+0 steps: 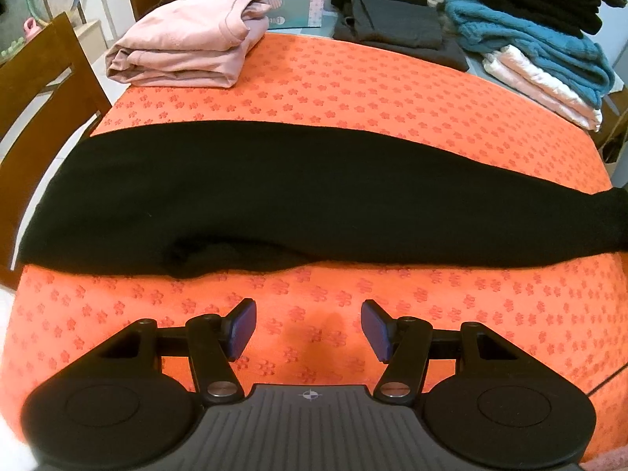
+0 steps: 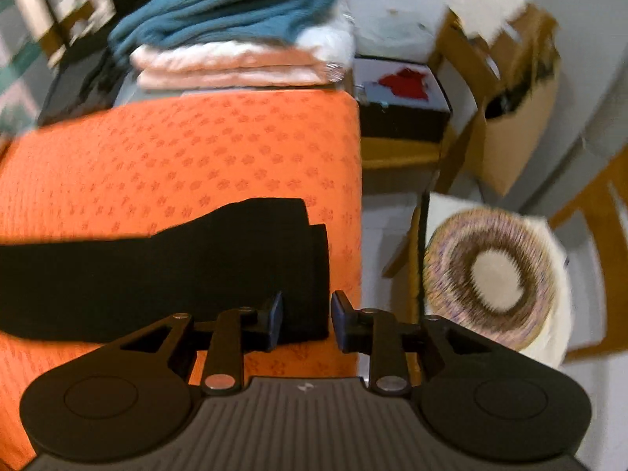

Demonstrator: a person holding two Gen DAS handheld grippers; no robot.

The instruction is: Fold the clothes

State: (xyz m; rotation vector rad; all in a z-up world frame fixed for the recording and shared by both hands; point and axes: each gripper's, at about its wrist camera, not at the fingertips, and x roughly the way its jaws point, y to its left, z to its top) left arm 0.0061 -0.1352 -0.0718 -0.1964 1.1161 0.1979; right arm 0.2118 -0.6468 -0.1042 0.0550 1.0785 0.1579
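A long black garment point(image 1: 274, 204) lies folded lengthwise across the orange patterned table cover point(image 1: 314, 90), stretching from the left edge to the right. My left gripper point(image 1: 308, 327) hovers open over bare orange cloth just in front of the garment's near edge, with nothing between its fingers. In the right wrist view the garment's right end point(image 2: 235, 271) lies near the table's right edge, its layers stepped. My right gripper point(image 2: 306, 320) is open right at that end, the left fingertip point(image 2: 274, 314) over the black cloth and the right one just past its edge.
A folded pink garment point(image 1: 184, 47) sits at the back left, dark folded clothes point(image 1: 396, 23) at the back middle, and a teal and pale pink stack point(image 1: 530, 51) at the back right. A wooden chair point(image 1: 43, 90) stands left. Right of the table are boxes point(image 2: 404, 98), chairs and a round patterned cushion point(image 2: 490, 274).
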